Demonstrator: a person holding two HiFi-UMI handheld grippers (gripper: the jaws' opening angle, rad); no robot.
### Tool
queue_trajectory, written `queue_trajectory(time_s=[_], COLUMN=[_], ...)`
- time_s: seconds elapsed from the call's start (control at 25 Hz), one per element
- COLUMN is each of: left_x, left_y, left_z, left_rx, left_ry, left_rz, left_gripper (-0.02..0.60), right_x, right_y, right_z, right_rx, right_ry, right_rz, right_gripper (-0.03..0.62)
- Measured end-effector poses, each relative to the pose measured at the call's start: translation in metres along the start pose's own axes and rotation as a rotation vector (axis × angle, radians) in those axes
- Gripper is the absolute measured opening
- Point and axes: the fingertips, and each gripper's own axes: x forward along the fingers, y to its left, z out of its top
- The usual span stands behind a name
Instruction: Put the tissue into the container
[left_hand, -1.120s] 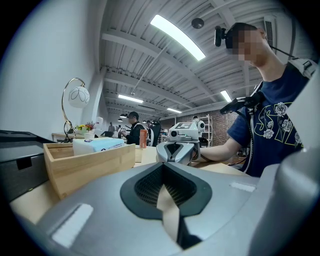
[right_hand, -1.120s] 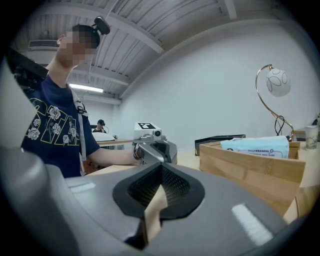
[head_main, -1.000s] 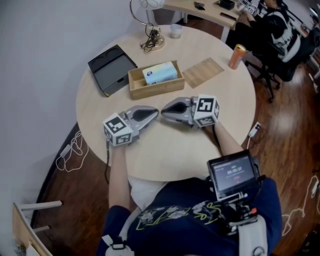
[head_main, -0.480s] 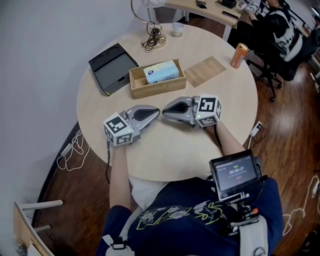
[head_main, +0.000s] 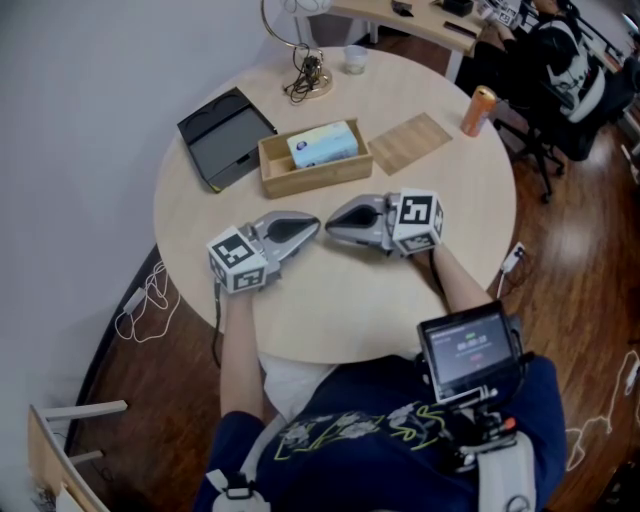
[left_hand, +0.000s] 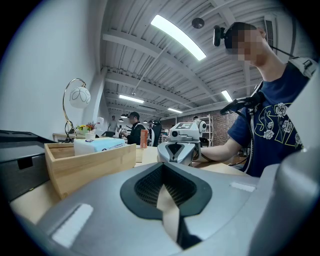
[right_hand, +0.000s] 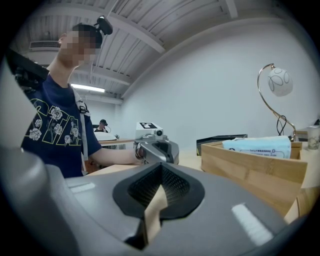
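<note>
Over to the head view: the left gripper (head_main: 314, 226) and the right gripper (head_main: 330, 217) are being rested on the round pale wooden table (head_main: 340, 300), tips pointed at each other and just apart. Just beyond them, the open rectangular wooden container (head_main: 300, 180) is being shown with the pale blue and white tissue pack (head_main: 322, 145) lying inside it. A flat black tray (head_main: 225, 135) is lying just left of the container, a thin wooden board (head_main: 405, 143) just right of it, and an orange can (head_main: 476, 112) is standing near the table's far right edge.

Now the left gripper view: the jaws are being held fully together with nothing caught between them. The right gripper is being faced head-on, and the container is sitting at the left with the tissue pack showing above its rim.

Finally the right gripper view: these jaws are being pressed shut as well, and they are empty. The left gripper is being seen straight ahead, and the container with the tissue pack is at the right, under a gold-stemmed lamp with a white globe (right_hand: 276, 82).
</note>
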Motion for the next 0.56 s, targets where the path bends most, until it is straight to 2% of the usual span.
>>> queue_trajectory(time_s=[0.56], left_x=[0.0000], left_y=[0.0001], left_z=[0.0009], left_rx=[-0.005], left_ry=[0.002], left_rz=[-0.001], left_gripper=[0.005], right_x=[-0.0015], right_y=[-0.0015], right_z=[0.0012], right_rx=[-0.003], right_ry=[-0.009], right_rz=[-0.003], right_gripper=[-0.006])
